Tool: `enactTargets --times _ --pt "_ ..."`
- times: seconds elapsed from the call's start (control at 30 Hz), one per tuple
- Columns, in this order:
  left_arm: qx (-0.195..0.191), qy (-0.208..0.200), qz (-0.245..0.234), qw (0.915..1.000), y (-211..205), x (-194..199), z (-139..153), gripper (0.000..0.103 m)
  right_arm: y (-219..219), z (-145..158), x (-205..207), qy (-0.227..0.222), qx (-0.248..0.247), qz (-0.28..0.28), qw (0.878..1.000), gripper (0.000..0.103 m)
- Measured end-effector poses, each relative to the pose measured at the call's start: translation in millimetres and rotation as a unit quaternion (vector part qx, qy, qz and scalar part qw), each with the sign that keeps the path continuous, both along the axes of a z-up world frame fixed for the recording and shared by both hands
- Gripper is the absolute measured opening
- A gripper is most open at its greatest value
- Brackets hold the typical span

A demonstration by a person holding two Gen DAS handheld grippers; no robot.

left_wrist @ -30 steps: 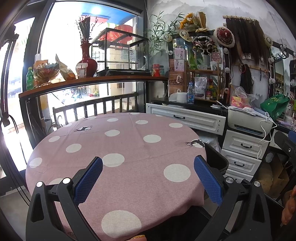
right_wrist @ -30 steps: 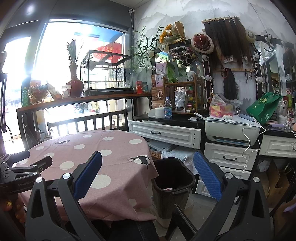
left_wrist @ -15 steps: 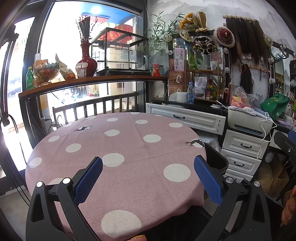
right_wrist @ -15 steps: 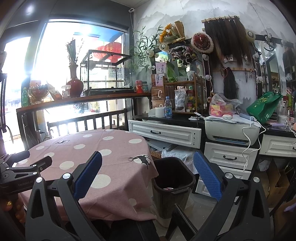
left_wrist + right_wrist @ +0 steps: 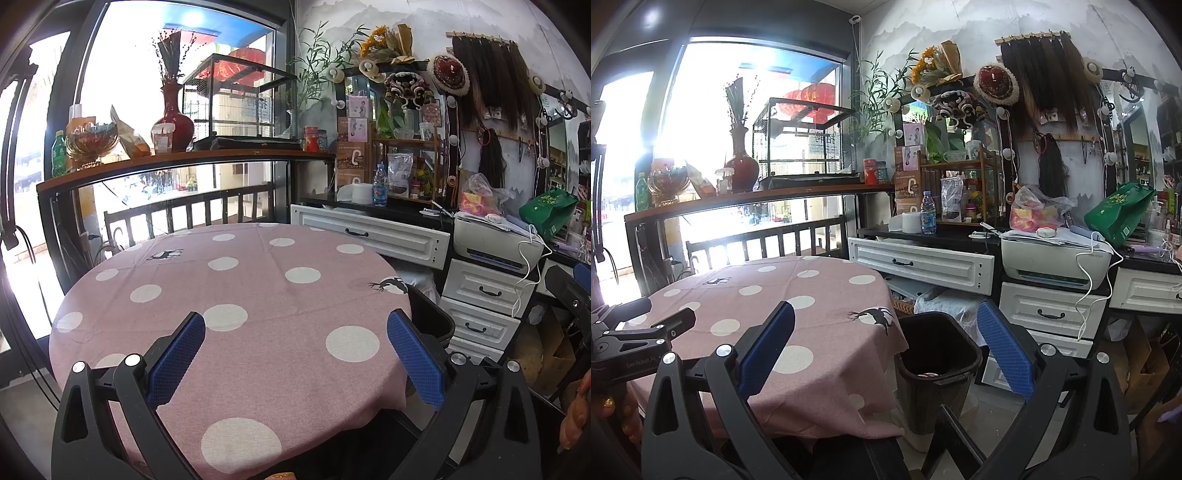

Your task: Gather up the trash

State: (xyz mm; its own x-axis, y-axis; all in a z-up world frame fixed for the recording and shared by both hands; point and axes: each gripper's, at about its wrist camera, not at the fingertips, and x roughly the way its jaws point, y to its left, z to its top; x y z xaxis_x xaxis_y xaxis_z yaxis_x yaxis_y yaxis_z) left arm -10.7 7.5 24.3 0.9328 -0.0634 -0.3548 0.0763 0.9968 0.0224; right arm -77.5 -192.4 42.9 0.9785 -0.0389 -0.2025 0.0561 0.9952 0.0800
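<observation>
Over the round table (image 5: pixel 258 295) with its pink cloth and white dots, the left gripper (image 5: pixel 295 356) hangs with its blue pads far apart and nothing between them. Beside the table, on the floor, stands the dark trash bin (image 5: pixel 936 365), and the right gripper (image 5: pixel 886 350) is up above it, wide too and holding nothing. Down at the bottom of the bin lies something small and pale, too small to tell what it is.
</observation>
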Motion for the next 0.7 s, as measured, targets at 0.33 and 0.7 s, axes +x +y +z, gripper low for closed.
enactTargets --times 0.33,0.7 --pt "-0.005 0.005 -0.002 1.0000 -2.3 -0.5 -2.8 0.098 2.2 -1.3 -0.7 0.002 -0.001 0.000 1.000 0.097" --pt "-0.006 0.010 0.012 0.9999 -7.7 -2.2 -3.1 0.098 3.5 -3.0 -1.5 0.004 -0.001 0.004 1.000 0.097"
